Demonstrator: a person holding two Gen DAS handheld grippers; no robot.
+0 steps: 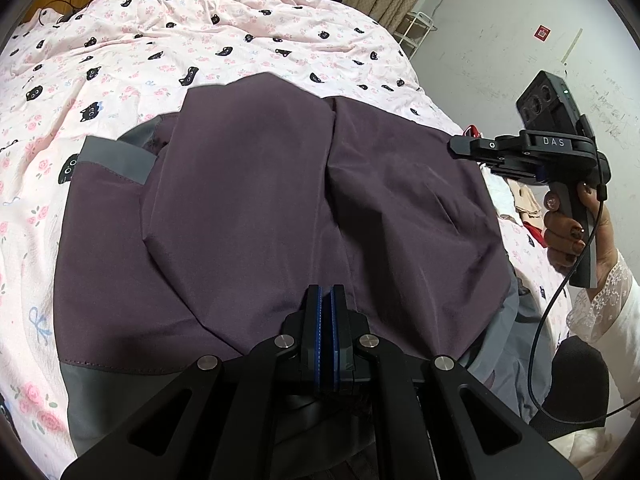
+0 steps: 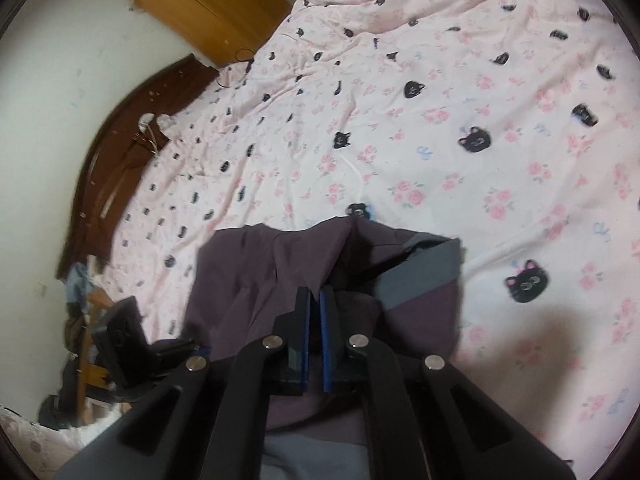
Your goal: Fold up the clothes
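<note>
A dark purple garment with grey panels (image 1: pixel 256 200) lies spread on the pink cat-print bedsheet (image 1: pixel 140 40). My left gripper (image 1: pixel 326 292) is just above the garment's near middle, with its jaws together and nothing seen between them. My right gripper (image 1: pixel 456 146) is held in a hand at the garment's right edge. In the right wrist view the right gripper (image 2: pixel 315 294) has a narrow gap between its pads, over the garment (image 2: pixel 256 280), whose grey cuff (image 2: pixel 420 272) lies to the right. The left gripper (image 2: pixel 192 348) shows at lower left.
The bedsheet (image 2: pixel 440 120) covers the whole bed beyond the garment. A dark wooden headboard (image 2: pixel 120 152) and a wooden cabinet (image 2: pixel 208 0) stand at the far side. Loose clothes (image 1: pixel 524 208) lie at the bed's right edge. A white wall (image 1: pixel 520 40) is on the right.
</note>
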